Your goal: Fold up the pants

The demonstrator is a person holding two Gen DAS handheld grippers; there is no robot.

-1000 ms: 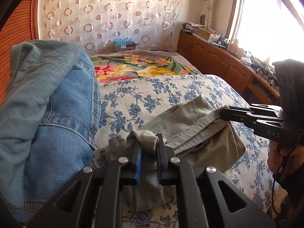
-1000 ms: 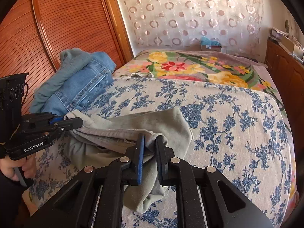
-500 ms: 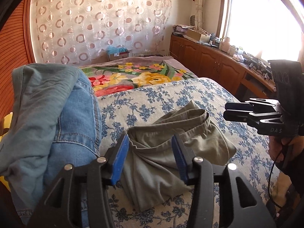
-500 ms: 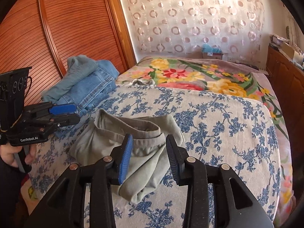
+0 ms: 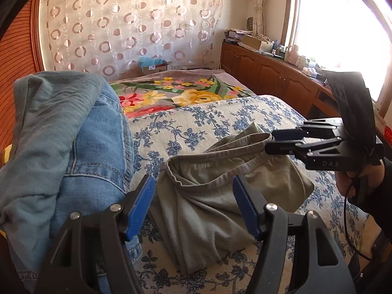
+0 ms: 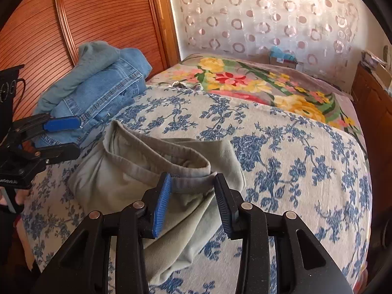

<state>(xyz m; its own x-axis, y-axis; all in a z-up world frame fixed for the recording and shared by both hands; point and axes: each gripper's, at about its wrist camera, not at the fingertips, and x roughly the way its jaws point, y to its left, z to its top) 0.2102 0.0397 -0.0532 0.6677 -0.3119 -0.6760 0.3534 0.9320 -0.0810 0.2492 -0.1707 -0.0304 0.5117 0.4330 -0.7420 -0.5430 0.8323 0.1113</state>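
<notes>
While pants (image 5: pixel 215 196) lie bunched on bed (image 5: pixel 220 115) just ahead of both grippers, I see left gripper (image 5: pixel 193 205) spreading wider, right gripper (image 6: pixel 192 202) parted, neither pinching cloth. Soft, light, floppy; I'd pinch thick waistband (image 6: pixel 193 182).

Left gripper (image 5: pixel 193 204): black angular plastic frame, 2 fingers, ribbed blue pads (image 5: pixel 140 205), silver round screws.
Right gripper (image 6: pixel 192 202): same black frame; 1 blue pad, 1 black.
Marking: "DAS".
Cable: thin, black.
Sleeve (image 5: pixel 383 188): dark.
</notes>
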